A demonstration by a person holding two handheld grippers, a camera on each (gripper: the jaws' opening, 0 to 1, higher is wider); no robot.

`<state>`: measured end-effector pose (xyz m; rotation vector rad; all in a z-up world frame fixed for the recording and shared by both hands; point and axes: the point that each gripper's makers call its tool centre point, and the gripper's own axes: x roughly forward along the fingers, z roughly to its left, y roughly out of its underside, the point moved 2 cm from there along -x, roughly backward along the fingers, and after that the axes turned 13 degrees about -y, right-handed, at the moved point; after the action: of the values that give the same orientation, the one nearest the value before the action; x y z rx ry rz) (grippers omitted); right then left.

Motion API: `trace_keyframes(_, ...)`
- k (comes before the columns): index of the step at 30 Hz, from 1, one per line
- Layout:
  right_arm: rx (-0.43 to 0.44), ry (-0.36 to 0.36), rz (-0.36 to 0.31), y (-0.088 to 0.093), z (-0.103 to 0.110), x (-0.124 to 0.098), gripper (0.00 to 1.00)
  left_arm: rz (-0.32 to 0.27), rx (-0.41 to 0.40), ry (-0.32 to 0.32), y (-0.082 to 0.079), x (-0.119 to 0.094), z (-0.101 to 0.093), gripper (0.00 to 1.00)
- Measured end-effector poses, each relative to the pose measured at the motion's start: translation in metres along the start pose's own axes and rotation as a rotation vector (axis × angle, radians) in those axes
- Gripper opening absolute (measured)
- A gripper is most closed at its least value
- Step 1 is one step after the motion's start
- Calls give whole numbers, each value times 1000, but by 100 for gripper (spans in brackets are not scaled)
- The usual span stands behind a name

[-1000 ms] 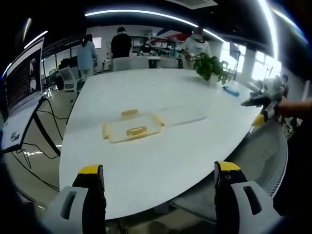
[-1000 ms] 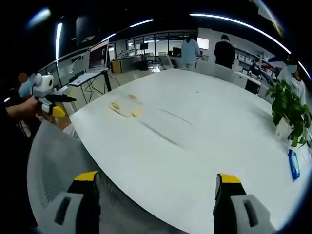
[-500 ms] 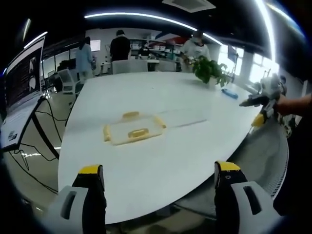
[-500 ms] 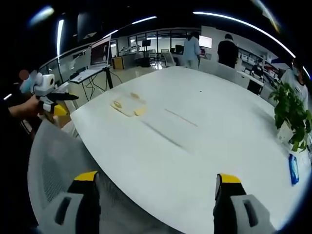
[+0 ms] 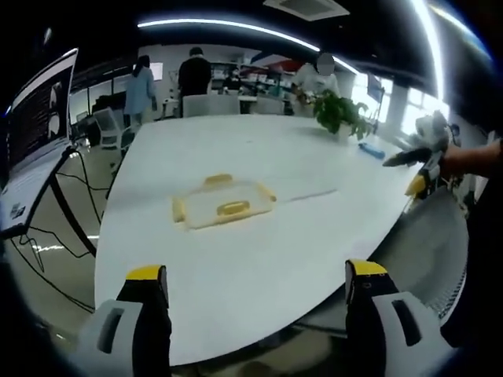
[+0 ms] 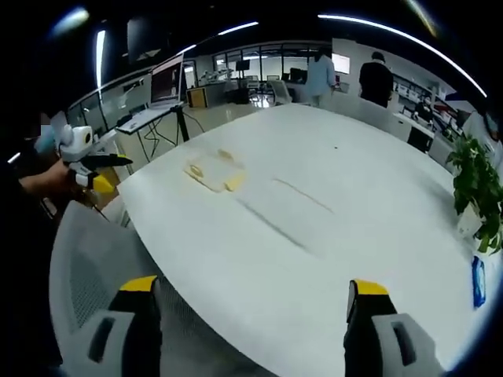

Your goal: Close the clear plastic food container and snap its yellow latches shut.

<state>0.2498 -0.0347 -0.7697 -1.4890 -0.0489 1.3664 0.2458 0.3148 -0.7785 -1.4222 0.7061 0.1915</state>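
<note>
A clear plastic food container with yellow latches lies on the white table, well beyond my left gripper, which is open and holds nothing. Its clear lid lies flat just to the right of it. In the right gripper view the container is small and far off at the upper left, and the lid shows as a faint outline. My right gripper is open and empty over the table's near edge. Each gripper appears at the side of the other's view, held by a hand.
A grey mesh chair stands at the table's edge. A potted plant and a blue item sit at the far end. A monitor on a stand is at the left. Several people stand in the background.
Both views have shifted slightly; the container looks a little nearer in the left gripper view. Nothing on the table has moved and both grippers stay open.
</note>
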Motion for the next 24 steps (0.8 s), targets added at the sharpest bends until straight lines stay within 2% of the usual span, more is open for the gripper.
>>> trace_keyframes(1, -6, 4, 0, -2, 1, 3, 100, -56, 33, 8, -7, 1, 1, 94)
trace_keyframes(2, -12, 6, -2, -3, 2, 4, 100, -91, 71, -15, -10, 0, 7, 93)
trace_keyframes(3, -15, 10, -7, -6, 2, 7, 100, -101, 96, -27, -11, 1, 12, 95)
trace_keyframes(4, -19, 10, -11, -7, 2, 9, 100, -99, 84, -15, -11, 0, 11, 99)
trace_keyframes(5, -25, 7, -18, -11, 6, 11, 100, -121, 71, 15, -14, 1, 10, 99)
trace_keyframes(8, -59, 20, -32, -19, 8, 16, 100, -83, 47, 48, -11, 4, 13, 99)
trace_keyframes(11, -77, 33, -40, -26, 10, 19, 100, -84, 68, 56, -12, 7, 17, 99)
trace_keyframes(13, -82, 46, -43, -32, 12, 19, 100, -25, 38, 63, -8, 8, 21, 99)
trace_keyframes(15, -100, 60, -55, -37, 14, 19, 100, -78, 70, 67, -15, 11, 26, 99)
trace_keyframes(17, -106, 69, -53, -40, 14, 20, 100, -49, 79, 77, -13, 13, 30, 99)
trace_keyframes(22, -124, 94, -67, -48, 10, 26, 100, -62, 122, 95, -14, 26, 38, 99)
trace_keyframes(24, -136, 88, -73, -53, 10, 30, 100, -67, 100, 110, -17, 31, 44, 99)
